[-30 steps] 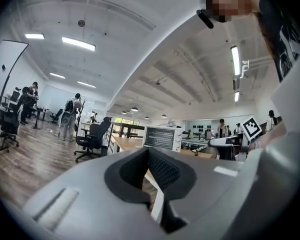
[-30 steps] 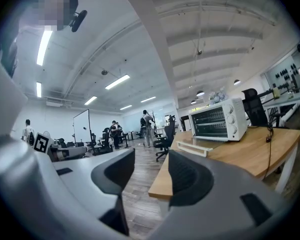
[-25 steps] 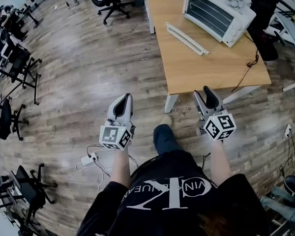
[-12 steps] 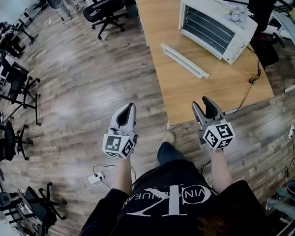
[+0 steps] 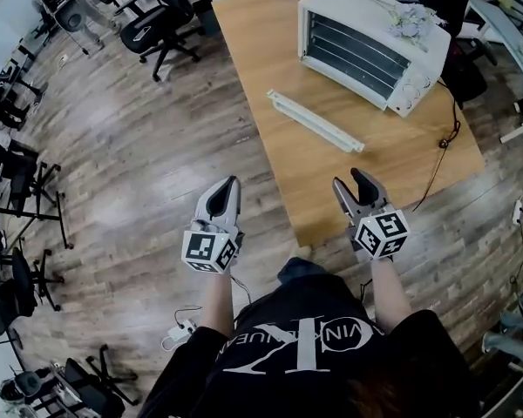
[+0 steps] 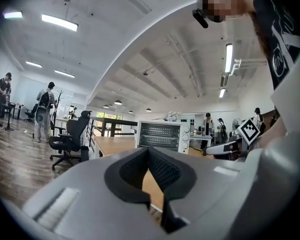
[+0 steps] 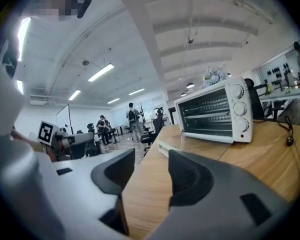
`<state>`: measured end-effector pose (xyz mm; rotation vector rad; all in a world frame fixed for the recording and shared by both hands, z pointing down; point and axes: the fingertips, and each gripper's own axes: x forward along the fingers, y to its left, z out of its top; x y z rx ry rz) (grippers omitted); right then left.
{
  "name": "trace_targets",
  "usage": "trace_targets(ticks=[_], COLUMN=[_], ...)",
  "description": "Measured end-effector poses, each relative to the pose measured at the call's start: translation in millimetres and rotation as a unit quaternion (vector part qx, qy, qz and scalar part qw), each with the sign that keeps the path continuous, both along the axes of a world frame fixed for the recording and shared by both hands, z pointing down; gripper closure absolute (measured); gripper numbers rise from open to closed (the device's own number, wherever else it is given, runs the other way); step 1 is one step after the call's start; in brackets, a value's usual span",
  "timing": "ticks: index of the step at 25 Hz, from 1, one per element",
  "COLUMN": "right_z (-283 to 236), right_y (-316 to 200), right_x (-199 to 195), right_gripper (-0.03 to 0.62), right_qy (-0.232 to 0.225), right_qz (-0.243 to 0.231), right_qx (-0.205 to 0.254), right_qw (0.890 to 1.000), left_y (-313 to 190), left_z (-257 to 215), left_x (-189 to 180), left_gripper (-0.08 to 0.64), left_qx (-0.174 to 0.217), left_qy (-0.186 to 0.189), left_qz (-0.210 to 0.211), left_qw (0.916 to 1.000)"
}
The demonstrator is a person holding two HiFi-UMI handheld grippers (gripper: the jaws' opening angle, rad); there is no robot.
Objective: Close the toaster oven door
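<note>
Head view: the oven [image 5: 375,42] sits on the table [image 5: 261,42], well ahead of both tongs and nearer the right pair. Its door seems folded down toward them, and its white bar [image 5: 314,122] lies between oven and tongs. The left tongs [image 5: 231,184] are pressed together over the floor, beside the table. The right tongs [image 5: 349,181] are spread above the near table edge.

Left gripper view: the pads meet at the tip with nothing between them. The oven stands far ahead.

Right gripper view: the jaws are apart with only bare wood beyond. The bar lies ahead, the oven past it to the right.

The door is probably stiff, hinged and fairly light, with a breakable pane. The bar's middle looks the best hold, though smooth metal may slip.
</note>
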<state>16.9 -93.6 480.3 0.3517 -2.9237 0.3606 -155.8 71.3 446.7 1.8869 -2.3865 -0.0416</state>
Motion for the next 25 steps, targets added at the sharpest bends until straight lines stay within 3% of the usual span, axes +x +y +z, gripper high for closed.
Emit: trace_targets(ticks=[6,14,20,25], right_z=[10.2,26.3,41.2,53.7], right_y=[-26.0,-33.0,-48.4,-64.7], right_x=[-16.3,-0.5,8.6,8.5], right_gripper=[0.416,0.416,0.416,0.416], right_qy=[-0.001,0.020,0.035,0.040], right_qz=[0.019,0.058,0.115,0.183], right_qx=[-0.021,-0.028,-0.052,-0.083], right_qw=[1.000,0.998,0.991,0.979], left_y=[-46.6,-104.1,-142.3,-175.3], left_z=[1.6,16.8,20.7,19.1], left_x=[-22.6,-2.7,-5.3,-11.0], left_gripper=[0.549,0.549,0.549,0.549], left_qx=[0.009,0.003,-0.002,-0.007], left_qy=[0.001,0.006,0.007,-0.001], left_qz=[0.026,0.100,0.153,0.207], left_qw=[0.9996,0.9950,0.9881,0.9784])
